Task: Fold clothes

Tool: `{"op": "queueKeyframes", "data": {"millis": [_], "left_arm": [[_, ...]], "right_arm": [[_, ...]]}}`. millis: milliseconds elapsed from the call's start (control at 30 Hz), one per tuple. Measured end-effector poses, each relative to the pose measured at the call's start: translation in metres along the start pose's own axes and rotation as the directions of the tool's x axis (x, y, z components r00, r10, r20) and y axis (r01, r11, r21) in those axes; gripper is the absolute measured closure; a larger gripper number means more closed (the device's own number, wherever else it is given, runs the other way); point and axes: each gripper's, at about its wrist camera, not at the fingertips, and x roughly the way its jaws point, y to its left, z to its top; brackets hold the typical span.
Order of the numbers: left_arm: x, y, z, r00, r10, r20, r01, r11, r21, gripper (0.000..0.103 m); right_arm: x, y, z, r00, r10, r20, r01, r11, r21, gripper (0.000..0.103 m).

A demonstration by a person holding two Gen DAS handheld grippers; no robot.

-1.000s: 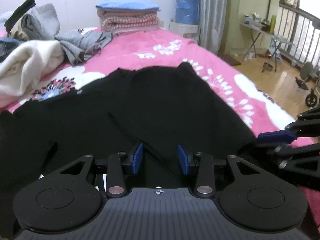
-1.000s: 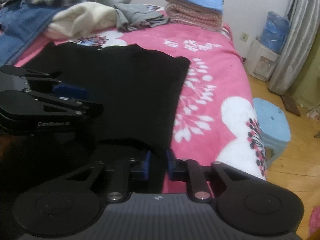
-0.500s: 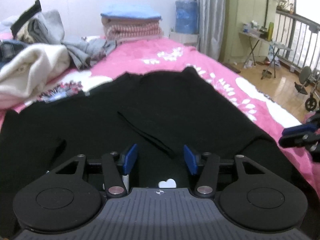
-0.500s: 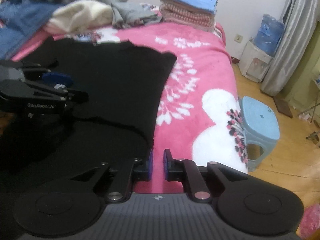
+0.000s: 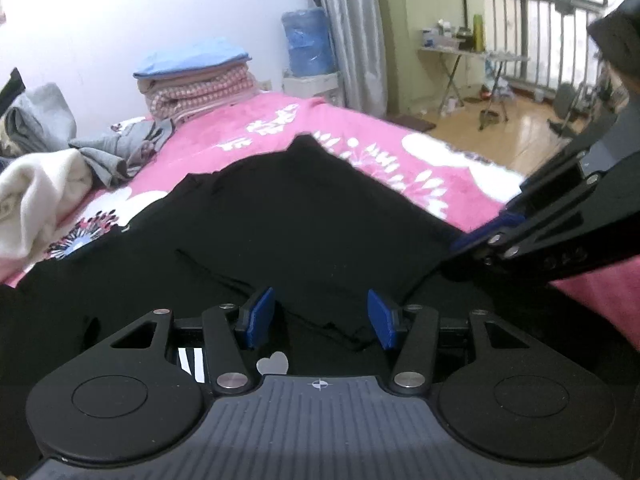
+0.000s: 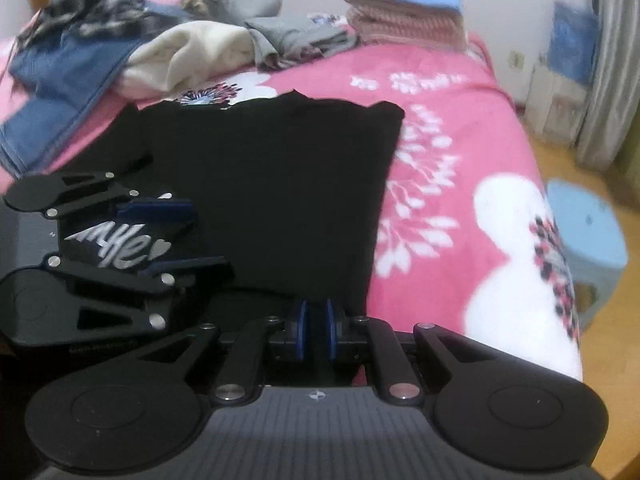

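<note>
Black T-shirt [image 6: 276, 184]: your item in hand, spread flat on the pink floral blanket [image 6: 452, 128], near edge toward you, far edge toward the wall. A white printed word and heart show on the fabric under your left gripper [image 5: 320, 316], so part of the printed side lies face up there.

Left gripper: its blue pads [image 5: 260, 312] stand apart with nothing pinched between them; they hang over a raised crease of the shirt. Count this one as free.

Right gripper [image 6: 314, 330]: pads nearly together at the shirt's near right edge. The cloth is dark there, and black fabric seems to sit in the narrow gap, so you most likely have the hem or a side fold pinched; treat that as a judgement, since the contact itself is hard to make out.

Progress: early to middle. The right side of the shirt runs in a straight, tidy line, which suggests one lengthwise fold may be made. On the left the shirt spreads wider and looser, so that side, then the crosswise fold, seem left to do.

Remaining stock: an unfolded heap beside the shirt, including a cream garment [image 6: 192, 52], blue jeans [image 6: 64, 76] and grey pieces [image 6: 296, 36].

Finished stock: a neat stack [image 6: 404, 8] at the far end of the bed, blue piece on top.
</note>
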Motion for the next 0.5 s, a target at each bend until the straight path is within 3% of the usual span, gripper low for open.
{"op": "queueKeyframes", "data": {"millis": [133, 233, 333, 400, 467, 500], "left_arm": [[-0.004, 0.01, 0.01, 0.998, -0.024, 0.051, 0.027, 0.998, -0.051, 0.051], [0.009, 0.005, 0.009, 1.0, -0.013, 0.011, 0.013, 0.999, -0.042, 0.051], [0.022, 0.0, -0.001, 0.999, 0.014, -0.043, -0.016, 0.999, -0.047, 0.051], [0.02, 0.0, -0.007, 1.0, 0.019, -0.023, -0.02, 0.998, -0.067, 0.051], [0.019, 0.002, -0.008, 1.0, 0.012, -0.022, -0.014, 0.997, -0.075, 0.051], [0.019, 0.004, -0.009, 1.0, 0.007, -0.023, -0.009, 0.997, -0.082, 0.051]], "right_arm": [[-0.012, -0.021, 0.035, 0.997, 0.019, 0.072, -0.024, 0.997, 0.067, 0.092], [0.004, -0.033, 0.068, 0.992, 0.012, 0.123, -0.026, 0.994, 0.109, 0.092], [0.037, -0.038, 0.085, 0.992, 0.036, 0.119, -0.05, 0.991, 0.122, 0.092], [0.062, -0.042, 0.093, 0.994, 0.048, 0.1, -0.062, 0.988, 0.139, 0.092], [0.081, -0.047, 0.088, 0.997, -0.01, 0.076, -0.001, 0.991, 0.135, 0.096], [0.085, -0.053, 0.088, 0.996, -0.003, 0.09, -0.011, 0.988, 0.156, 0.099]]}}
